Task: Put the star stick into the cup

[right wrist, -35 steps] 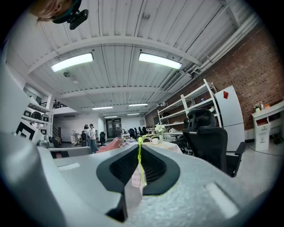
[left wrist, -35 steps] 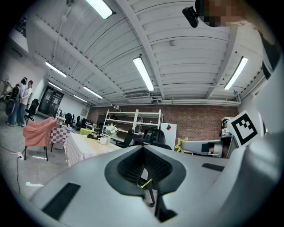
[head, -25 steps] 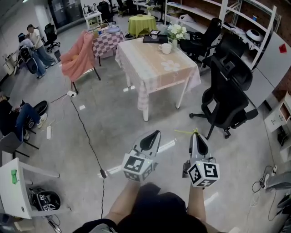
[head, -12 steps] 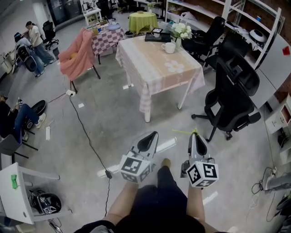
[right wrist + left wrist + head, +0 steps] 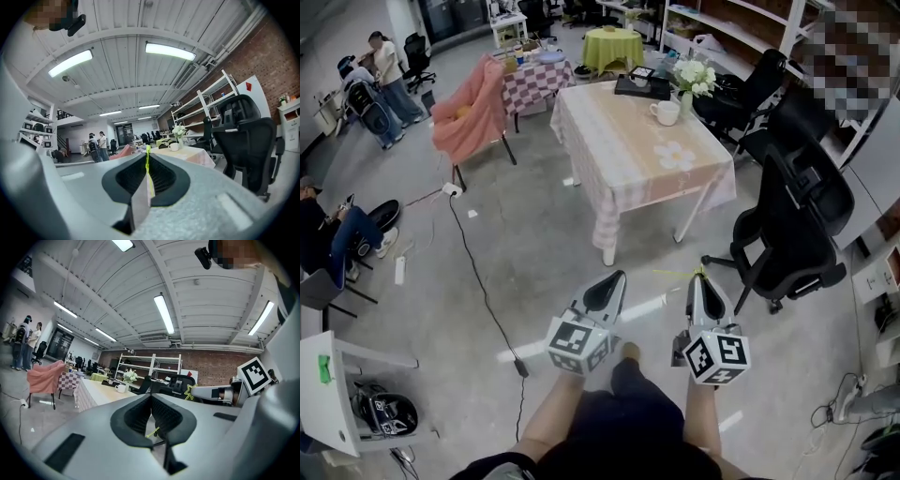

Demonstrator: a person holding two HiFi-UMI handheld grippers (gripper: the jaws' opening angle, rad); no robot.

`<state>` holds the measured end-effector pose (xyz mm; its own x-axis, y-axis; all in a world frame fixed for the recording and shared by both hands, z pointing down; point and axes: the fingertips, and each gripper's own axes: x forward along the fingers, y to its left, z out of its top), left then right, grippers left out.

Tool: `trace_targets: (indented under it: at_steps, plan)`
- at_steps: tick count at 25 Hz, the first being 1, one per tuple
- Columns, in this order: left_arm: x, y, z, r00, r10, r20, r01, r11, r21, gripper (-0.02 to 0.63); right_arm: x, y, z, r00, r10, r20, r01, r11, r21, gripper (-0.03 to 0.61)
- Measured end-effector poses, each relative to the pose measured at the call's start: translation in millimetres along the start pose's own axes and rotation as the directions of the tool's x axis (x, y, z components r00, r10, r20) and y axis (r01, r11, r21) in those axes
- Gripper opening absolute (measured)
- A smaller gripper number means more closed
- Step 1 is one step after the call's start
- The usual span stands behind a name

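Note:
The star stick (image 5: 673, 273) is a thin yellow-green stick, and my right gripper (image 5: 700, 276) is shut on it. In the right gripper view the stick (image 5: 148, 176) stands edge-on between the pads. In the left gripper view its star end (image 5: 189, 391) shows at the right gripper's tip. A white cup (image 5: 666, 112) stands on the far part of a table (image 5: 623, 164) well ahead of both grippers. The same cup (image 5: 174, 146) is small and distant in the right gripper view. My left gripper (image 5: 617, 276) hangs beside the right one, shut and holding nothing.
Black office chairs (image 5: 797, 234) stand right of the table. On the table are a vase of white flowers (image 5: 694, 80) and a dark tray. A pink-draped chair (image 5: 473, 117) is at the left. A cable (image 5: 478, 291) crosses the floor. People (image 5: 380, 75) stand far left.
The table and chairs have come nearer and shifted right in the head view as the person walks forward. Both grippers keep their places in the view, the right one still gripping the stick.

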<state>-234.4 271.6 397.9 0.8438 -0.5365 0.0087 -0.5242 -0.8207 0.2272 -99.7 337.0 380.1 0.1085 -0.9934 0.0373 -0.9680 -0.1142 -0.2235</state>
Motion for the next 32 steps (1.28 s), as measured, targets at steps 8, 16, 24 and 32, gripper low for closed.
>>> trace_targets:
  at_steps: [8,16,24,32]
  plan:
    - [57,23,11,1.0,0.025,-0.001,-0.025,1.0,0.015,0.011,55,-29,9,1.0,0.02,-0.014,-0.021,1.0,-0.006,0.017]
    - [100,32,12,0.999,0.047,-0.006,-0.047,0.999,0.024,0.011,90,-59,21,1.0,0.019,-0.004,-0.019,1.0,-0.007,0.017]
    - [133,41,10,0.997,0.073,-0.012,-0.072,0.997,0.038,0.011,119,-92,21,1.0,0.013,-0.012,-0.013,1.0,-0.002,0.017]
    - [163,50,2,0.995,0.097,-0.021,-0.096,0.994,0.042,0.011,148,-120,17,0.999,0.023,-0.024,-0.023,1.0,0.005,0.017]
